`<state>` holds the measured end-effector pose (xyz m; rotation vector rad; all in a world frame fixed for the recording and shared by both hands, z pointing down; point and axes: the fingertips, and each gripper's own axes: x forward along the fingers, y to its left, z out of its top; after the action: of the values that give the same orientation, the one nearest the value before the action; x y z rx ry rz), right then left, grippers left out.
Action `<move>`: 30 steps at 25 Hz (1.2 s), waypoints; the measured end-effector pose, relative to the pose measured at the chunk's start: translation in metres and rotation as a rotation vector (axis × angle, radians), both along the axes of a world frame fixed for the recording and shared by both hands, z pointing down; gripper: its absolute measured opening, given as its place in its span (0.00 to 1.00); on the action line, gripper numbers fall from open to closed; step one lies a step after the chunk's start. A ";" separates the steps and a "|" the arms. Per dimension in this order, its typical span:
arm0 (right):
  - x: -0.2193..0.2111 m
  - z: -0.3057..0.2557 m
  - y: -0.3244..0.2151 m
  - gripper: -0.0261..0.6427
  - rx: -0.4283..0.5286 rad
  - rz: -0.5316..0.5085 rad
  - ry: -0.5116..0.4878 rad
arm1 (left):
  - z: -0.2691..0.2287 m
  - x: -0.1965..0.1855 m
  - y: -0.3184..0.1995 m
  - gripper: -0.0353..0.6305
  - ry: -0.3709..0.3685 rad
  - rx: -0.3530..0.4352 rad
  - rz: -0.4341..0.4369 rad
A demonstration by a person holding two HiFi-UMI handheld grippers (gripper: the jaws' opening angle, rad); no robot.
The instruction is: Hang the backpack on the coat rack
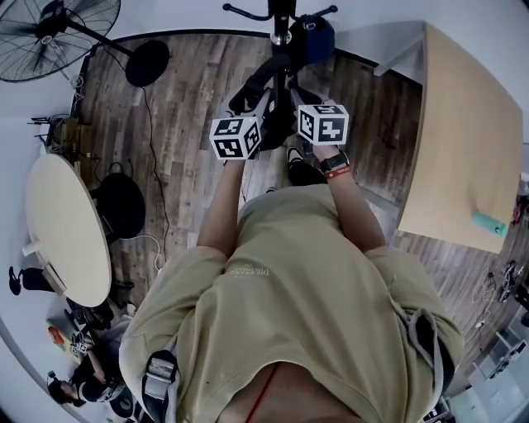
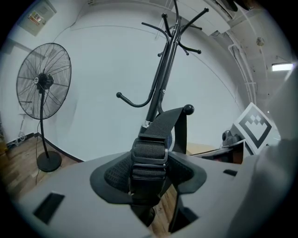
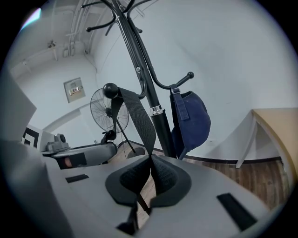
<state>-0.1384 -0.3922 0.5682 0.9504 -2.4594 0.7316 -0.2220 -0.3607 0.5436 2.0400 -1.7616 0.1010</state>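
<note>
The black coat rack [image 2: 162,74] stands straight ahead, its pole [image 3: 145,74] close to both grippers. A black backpack strap [image 2: 167,122] is looped over a knobbed hook [image 2: 188,109]. My left gripper [image 2: 149,179] is shut on the strap's webbing and buckle. My right gripper [image 3: 150,179] is shut on another stretch of strap [image 3: 138,116], which rises to the same hook knob [image 3: 110,89]. In the head view the dark backpack [image 1: 278,124] hangs between the two marker cubes, against the rack's pole [image 1: 282,25].
A blue cap [image 3: 192,122] hangs on a hook on the rack's far side. A pedestal fan [image 2: 44,83] stands to the left by the white wall. A wooden table [image 1: 467,140] is at the right, a round table [image 1: 66,227] at the left.
</note>
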 end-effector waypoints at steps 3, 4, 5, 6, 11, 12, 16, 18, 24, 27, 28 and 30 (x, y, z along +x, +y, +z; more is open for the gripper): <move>-0.001 0.009 -0.002 0.07 0.000 -0.005 -0.006 | 0.009 0.012 -0.002 0.41 0.003 -0.007 0.046; -0.001 0.012 -0.002 0.07 -0.001 -0.009 -0.008 | 0.011 0.017 -0.001 0.41 0.003 -0.006 0.063; -0.002 0.014 -0.002 0.07 -0.003 -0.014 -0.011 | 0.012 0.021 -0.001 0.41 0.006 -0.004 0.081; -0.003 0.016 -0.002 0.07 -0.005 -0.019 -0.014 | 0.013 0.026 -0.002 0.41 0.012 -0.001 0.100; -0.003 0.033 -0.010 0.08 -0.022 -0.040 -0.028 | 0.014 0.041 -0.009 0.41 0.041 0.014 0.172; -0.002 0.036 -0.012 0.08 -0.027 -0.040 -0.026 | 0.014 0.040 -0.011 0.42 0.043 0.017 0.169; 0.004 0.043 -0.013 0.06 -0.063 -0.024 -0.024 | 0.008 0.034 -0.012 0.43 0.050 0.034 0.143; 0.005 0.042 -0.009 0.06 -0.069 -0.018 -0.020 | 0.003 0.032 -0.011 0.43 0.046 0.040 0.130; 0.012 0.029 -0.008 0.06 -0.041 -0.017 -0.033 | 0.005 0.033 -0.004 0.43 0.028 0.036 0.077; 0.017 0.018 -0.010 0.06 -0.012 -0.007 -0.048 | 0.004 0.032 -0.002 0.43 0.022 0.041 0.053; 0.019 0.013 -0.009 0.06 0.001 -0.002 -0.050 | 0.002 0.031 -0.001 0.43 0.020 0.044 0.046; 0.022 0.001 -0.008 0.06 0.038 0.007 -0.046 | -0.005 0.029 0.003 0.43 0.016 0.053 0.035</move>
<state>-0.1162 -0.4005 0.5693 0.9671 -2.5187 0.7196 -0.1927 -0.3575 0.5389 2.1037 -1.7369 0.0491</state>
